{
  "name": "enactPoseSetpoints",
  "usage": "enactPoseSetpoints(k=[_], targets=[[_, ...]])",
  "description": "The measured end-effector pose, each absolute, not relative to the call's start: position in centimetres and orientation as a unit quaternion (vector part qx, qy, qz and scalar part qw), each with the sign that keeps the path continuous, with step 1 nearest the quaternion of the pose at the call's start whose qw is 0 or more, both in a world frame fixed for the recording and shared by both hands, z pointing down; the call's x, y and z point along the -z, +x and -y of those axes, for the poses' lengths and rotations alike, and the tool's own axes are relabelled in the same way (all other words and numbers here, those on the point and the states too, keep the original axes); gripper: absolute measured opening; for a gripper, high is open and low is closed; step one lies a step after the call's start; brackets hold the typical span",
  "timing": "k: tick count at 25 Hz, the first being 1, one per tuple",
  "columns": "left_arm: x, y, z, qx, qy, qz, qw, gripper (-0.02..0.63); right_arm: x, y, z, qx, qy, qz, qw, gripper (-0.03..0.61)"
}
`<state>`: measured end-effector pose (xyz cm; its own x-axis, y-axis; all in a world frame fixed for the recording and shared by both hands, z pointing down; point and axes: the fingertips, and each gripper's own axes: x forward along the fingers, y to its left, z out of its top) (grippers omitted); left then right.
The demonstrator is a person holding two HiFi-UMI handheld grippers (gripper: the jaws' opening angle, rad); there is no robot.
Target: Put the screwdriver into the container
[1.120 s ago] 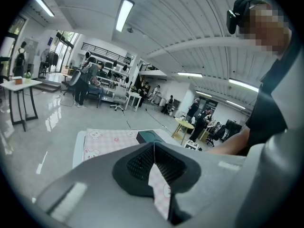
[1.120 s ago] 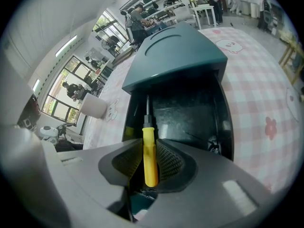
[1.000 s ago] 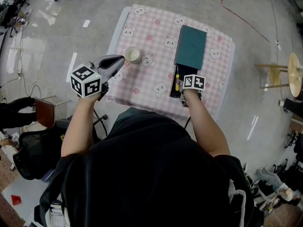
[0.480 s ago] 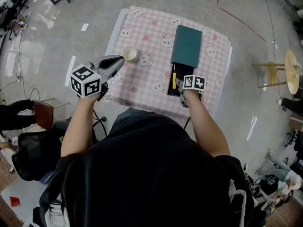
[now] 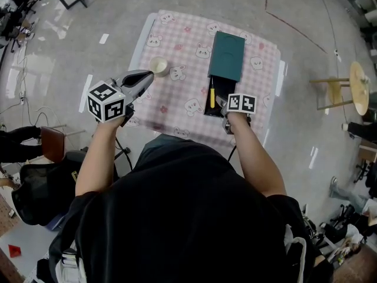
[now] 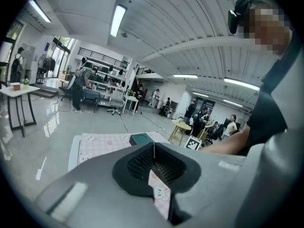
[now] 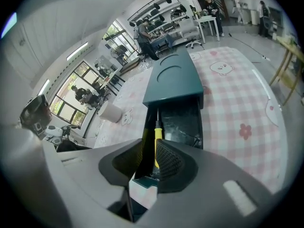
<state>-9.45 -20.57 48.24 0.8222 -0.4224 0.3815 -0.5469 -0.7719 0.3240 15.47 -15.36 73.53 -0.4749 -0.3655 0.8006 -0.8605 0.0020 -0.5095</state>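
A teal container (image 5: 227, 53) lies on the pink checked tablecloth, its lid slid back off a black tray (image 5: 215, 101). The yellow-handled screwdriver (image 5: 211, 92) lies inside the tray along its left wall, and shows lengthways in the right gripper view (image 7: 156, 133). My right gripper (image 5: 224, 107) hovers at the tray's near end, a little right of the handle. Its jaws (image 7: 149, 147) stand slightly open with nothing gripped between them. My left gripper (image 5: 147, 75) is raised over the table's left front, near a white cup, and is shut and empty (image 6: 153, 150).
A white cup (image 5: 158, 66) stands on the cloth left of the container, also seen in the right gripper view (image 7: 111, 112). A round wooden stool (image 5: 357, 88) stands on the floor at the right. People and office furniture fill the far room.
My right gripper has drawn back toward me from the tray, and the screwdriver stays lying inside it. The left gripper has kept its pose.
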Motion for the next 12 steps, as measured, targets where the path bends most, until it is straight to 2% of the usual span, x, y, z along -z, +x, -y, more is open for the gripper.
enactPoseSetpoints(k=[12], targets=[[-46.7, -7.5, 17.4, -0.138, 0.937, 0.251, 0.203, 0.005, -67.0, 17.7, 14.7, -0.476, 0.482, 0.706, 0.208, 0.117]])
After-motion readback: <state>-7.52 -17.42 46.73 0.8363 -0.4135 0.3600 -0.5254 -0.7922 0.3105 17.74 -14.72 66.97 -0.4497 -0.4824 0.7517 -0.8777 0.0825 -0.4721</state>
